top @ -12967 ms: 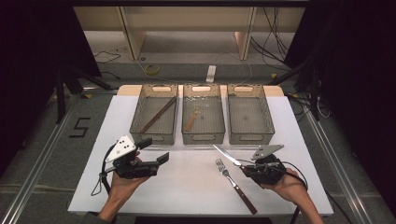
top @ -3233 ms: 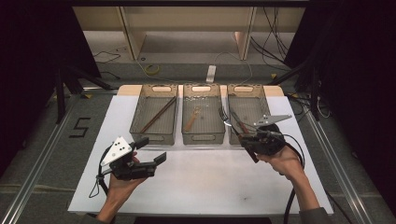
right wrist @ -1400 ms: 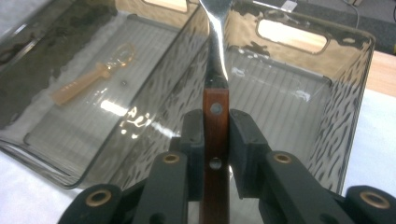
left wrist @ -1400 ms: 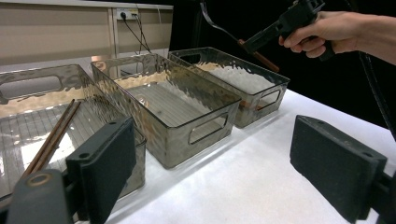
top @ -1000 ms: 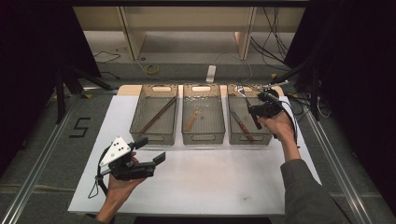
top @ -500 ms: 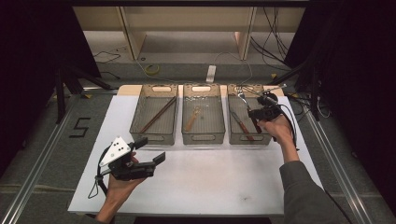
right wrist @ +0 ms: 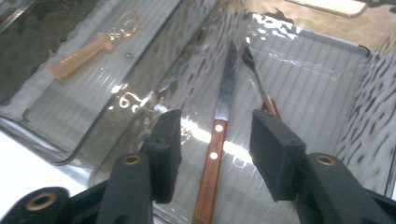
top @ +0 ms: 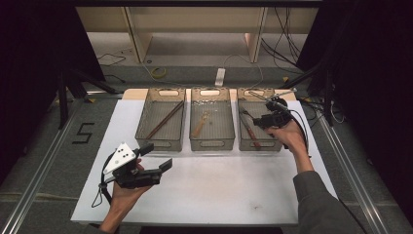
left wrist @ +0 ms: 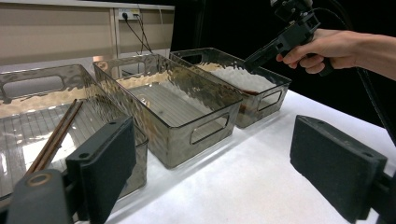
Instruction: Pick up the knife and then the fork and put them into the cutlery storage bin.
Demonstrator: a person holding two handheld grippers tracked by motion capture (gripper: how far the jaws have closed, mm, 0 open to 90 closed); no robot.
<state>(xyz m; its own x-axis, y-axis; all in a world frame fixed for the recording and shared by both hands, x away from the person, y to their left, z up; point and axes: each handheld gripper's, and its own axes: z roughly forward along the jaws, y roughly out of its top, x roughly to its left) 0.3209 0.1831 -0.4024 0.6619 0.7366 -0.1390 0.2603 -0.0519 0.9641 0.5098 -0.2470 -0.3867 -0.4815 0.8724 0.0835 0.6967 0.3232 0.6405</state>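
- Left gripper (top: pixel 155 157) near-left over the white table (top: pixel 219 190), unmoved since the earlier frames, jaws wide, empty.
- Open table between it and the bins.
- Right gripper (right wrist: pixel 215 140) has gone from near-right to above the right bin (top: pixel 279 146), jaws parted, empty.
- Knife (right wrist: pixel 219 135) and fork (right wrist: pixel 259 88) now lie in that bin.
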